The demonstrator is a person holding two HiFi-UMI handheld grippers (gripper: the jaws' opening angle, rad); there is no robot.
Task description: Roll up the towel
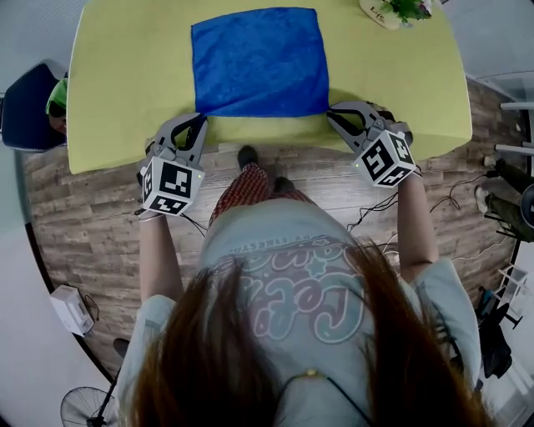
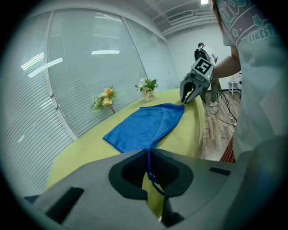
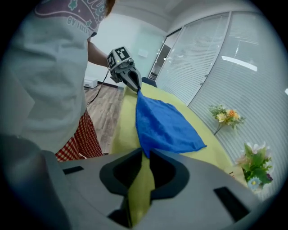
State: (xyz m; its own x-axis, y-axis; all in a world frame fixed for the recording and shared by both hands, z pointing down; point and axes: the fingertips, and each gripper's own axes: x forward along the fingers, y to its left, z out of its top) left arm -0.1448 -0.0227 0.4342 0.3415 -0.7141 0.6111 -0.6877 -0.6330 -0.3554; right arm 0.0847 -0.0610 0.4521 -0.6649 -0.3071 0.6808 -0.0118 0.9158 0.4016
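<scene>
A blue towel (image 1: 259, 58) lies flat and unrolled on the yellow-green table (image 1: 125, 83). My left gripper (image 1: 203, 117) is at the towel's near-left corner, close to the table's front edge. In the left gripper view the jaws (image 2: 148, 150) are shut on that corner, with the towel (image 2: 144, 126) stretching away from them. My right gripper (image 1: 331, 111) is at the near-right corner. In the right gripper view its jaws (image 3: 145, 152) pinch the tip of the towel (image 3: 164, 126). Each gripper also shows in the other's view: right gripper (image 2: 185, 99), left gripper (image 3: 136, 88).
A flower pot (image 1: 399, 10) stands at the table's far right edge; two small bouquets (image 2: 104, 98) (image 2: 147, 87) line the window side. A dark blue chair (image 1: 25, 104) sits left of the table. Cables (image 1: 450, 200) lie on the wood floor.
</scene>
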